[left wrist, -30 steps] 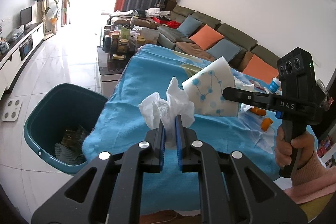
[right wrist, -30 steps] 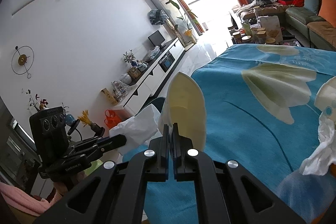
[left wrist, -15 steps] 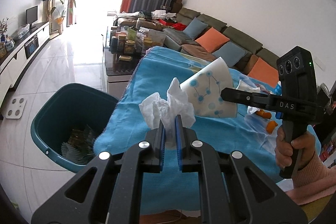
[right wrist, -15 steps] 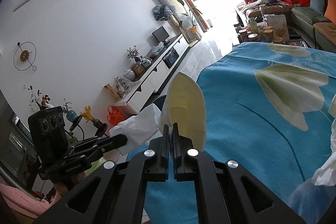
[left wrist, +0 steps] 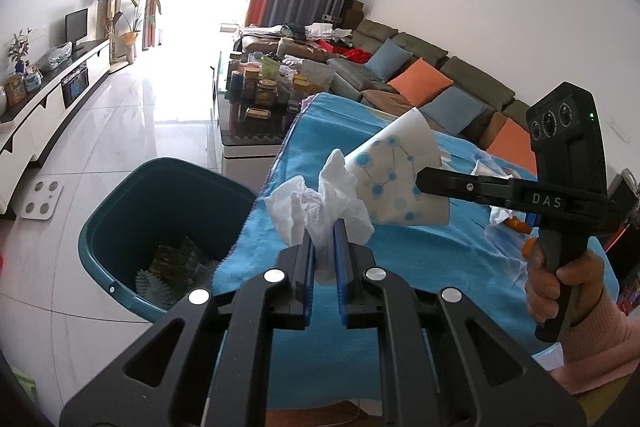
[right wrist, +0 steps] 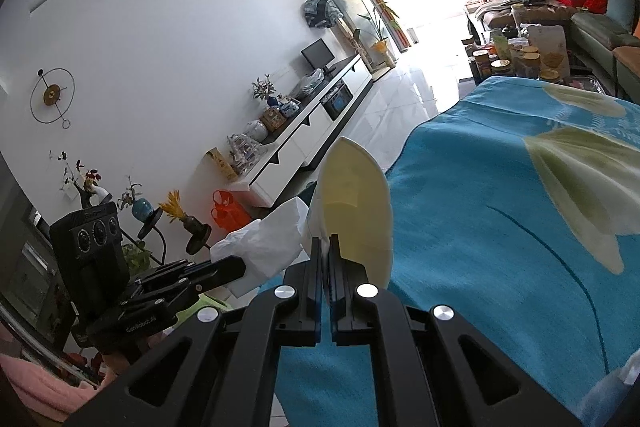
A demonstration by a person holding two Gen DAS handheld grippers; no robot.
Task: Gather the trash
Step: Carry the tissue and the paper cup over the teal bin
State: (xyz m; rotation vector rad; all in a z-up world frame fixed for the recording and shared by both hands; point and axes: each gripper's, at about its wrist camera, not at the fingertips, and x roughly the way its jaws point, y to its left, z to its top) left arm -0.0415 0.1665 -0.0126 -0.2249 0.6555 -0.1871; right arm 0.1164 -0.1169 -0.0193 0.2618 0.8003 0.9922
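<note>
With both loads pinched and lifted clear of the blue cloth (left wrist: pixel 420 267), we take the step in hand to be the carry to the teal bin (left wrist: pixel 120 211), which stands on the floor just off the cloth's left edge, trash already in its bottom. Left gripper (left wrist: pixel 323 255): fingers clenched on a crumpled white tissue (left wrist: pixel 316 203), most of the wad standing proud above the pads, only a thin tail pinched. Right gripper (right wrist: pixel 325 259): fingers nearly touching, clamped on the flattened wall of a paper cup (left wrist: pixel 400 179), white with blue dots and lines outside, cream inside; in the left wrist view the cup sits just beside the tissue, on the side away from the bin, both over the cloth near the bin-side edge. We judge neither load is over the bin mouth yet. To do this well, we bring each gripper fully past the bin's near rim before letting go, since tissue is light and may drift or cling to a pad, and we tip the fingers downward so it falls free. We release the tissue first, it being nearer the bin, then swing the cup over. More litter lies on the cloth farther from the bin, near the right hand (left wrist: pixel 560 283); collection looks unfinished.
</note>
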